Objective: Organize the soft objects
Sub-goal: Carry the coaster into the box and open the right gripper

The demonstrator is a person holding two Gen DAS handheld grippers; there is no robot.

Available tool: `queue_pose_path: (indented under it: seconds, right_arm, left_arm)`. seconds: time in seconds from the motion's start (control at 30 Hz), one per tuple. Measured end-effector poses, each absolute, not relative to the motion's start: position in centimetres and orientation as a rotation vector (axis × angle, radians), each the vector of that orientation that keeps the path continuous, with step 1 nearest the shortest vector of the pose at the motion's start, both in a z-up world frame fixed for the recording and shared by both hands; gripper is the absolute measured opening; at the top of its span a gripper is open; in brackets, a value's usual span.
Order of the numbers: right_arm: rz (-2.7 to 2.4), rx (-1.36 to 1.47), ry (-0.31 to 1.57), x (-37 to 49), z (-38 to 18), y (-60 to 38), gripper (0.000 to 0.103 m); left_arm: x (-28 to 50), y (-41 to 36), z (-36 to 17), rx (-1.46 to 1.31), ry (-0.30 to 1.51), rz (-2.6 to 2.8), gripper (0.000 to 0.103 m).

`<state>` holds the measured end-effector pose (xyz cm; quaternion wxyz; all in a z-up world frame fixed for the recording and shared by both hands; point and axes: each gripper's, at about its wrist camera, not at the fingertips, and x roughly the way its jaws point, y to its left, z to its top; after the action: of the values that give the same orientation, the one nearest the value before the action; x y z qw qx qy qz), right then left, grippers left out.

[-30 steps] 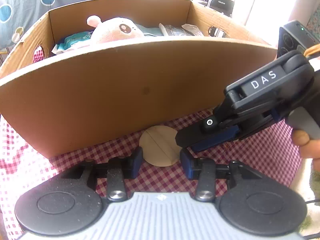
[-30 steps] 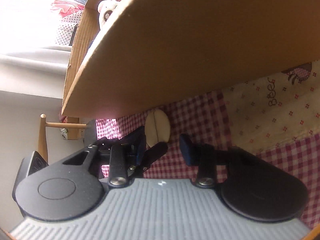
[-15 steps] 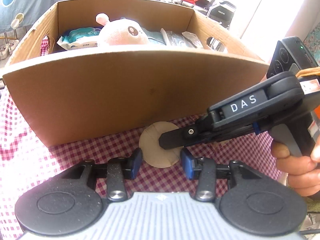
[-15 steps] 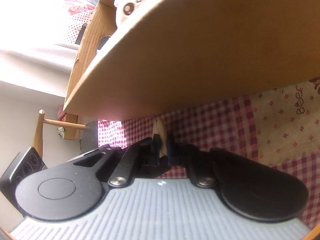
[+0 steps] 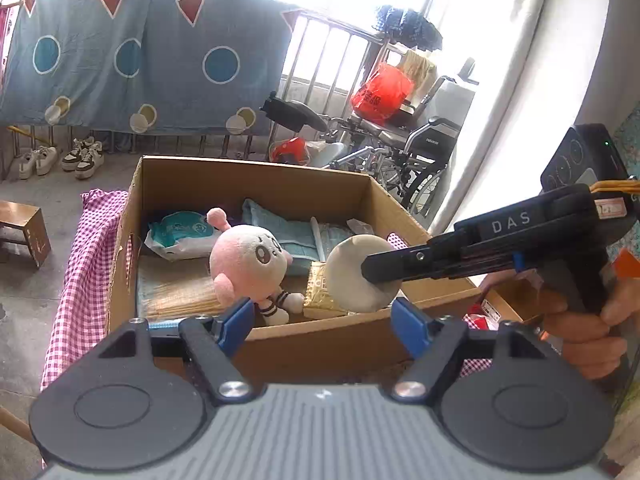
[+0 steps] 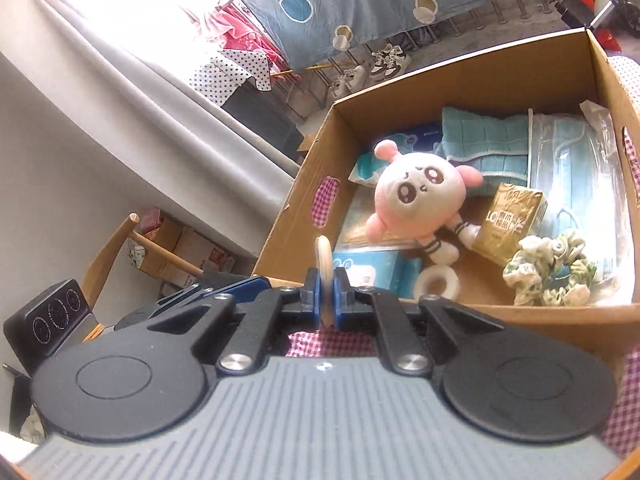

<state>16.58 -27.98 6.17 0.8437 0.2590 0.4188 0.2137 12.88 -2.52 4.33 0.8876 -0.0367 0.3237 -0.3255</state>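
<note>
My right gripper (image 6: 327,300) is shut on a flat round beige pad (image 6: 323,256) and holds it edge-on above the near wall of an open cardboard box (image 6: 472,76). In the left wrist view the pad (image 5: 352,276) hangs over the box (image 5: 256,176), pinched by the right gripper (image 5: 372,268). My left gripper (image 5: 324,320) is open and empty, just in front of the box's near wall. Inside lie a pink plush doll (image 5: 248,260), also in the right wrist view (image 6: 420,196), blue cloths (image 6: 480,140) and a floral scrunchie (image 6: 548,268).
The box also holds a gold packet (image 6: 512,220), a white tape ring (image 6: 436,284), wipes packs (image 5: 180,232) and bagged blue masks (image 6: 572,172). It stands on a pink checked cloth (image 5: 80,272). A wheelchair (image 5: 400,148) and a wooden stool (image 5: 24,228) stand beyond.
Both grippers rose from the tablecloth to above the box's rim. The right gripper lifted the beige pad off the cloth and carried it over the box. The left gripper opened wider.
</note>
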Motion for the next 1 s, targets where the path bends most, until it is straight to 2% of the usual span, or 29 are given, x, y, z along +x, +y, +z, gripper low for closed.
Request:
queue_pose_path:
  seconds: [0.1, 0.27, 0.47, 0.5, 0.57, 0.73, 1.0]
  right_arm:
    - [0.400, 0.511, 0.953, 19.0, 5.9, -30.2, 0.005]
    - [0.338, 0.505, 1.163, 23.6, 1.5, -31.8, 0.007]
    - [0.306, 0.451, 1.351, 26.7, -3.1, -30.6, 0.010]
    - [0.289, 0.429, 1.363, 26.9, -3.3, -30.5, 0.012]
    - [0.267, 0.398, 1.376, 27.0, -3.4, -30.4, 0.026]
    - [0.261, 0.407, 1.334, 26.4, -1.9, -30.8, 0.044]
    - [0.250, 0.434, 1.305, 26.7, -2.0, -30.5, 0.047]
  left_arm:
    - [14.0, -2.4, 3.5, -0.094, 0.720, -0.626, 0.083]
    - [14.9, -1.1, 2.5, -0.103, 0.752, -0.546, 0.090]
    - [15.2, 0.3, 2.4, -0.124, 0.756, -0.510, 0.093]
    - [15.3, 0.3, 2.3, -0.120, 0.762, -0.501, 0.094]
    - [15.1, 0.4, 2.4, -0.106, 0.760, -0.481, 0.096]
    - [15.0, 0.8, 2.7, -0.087, 0.747, -0.445, 0.099]
    - [14.5, 1.1, 3.5, -0.081, 0.740, -0.384, 0.103]
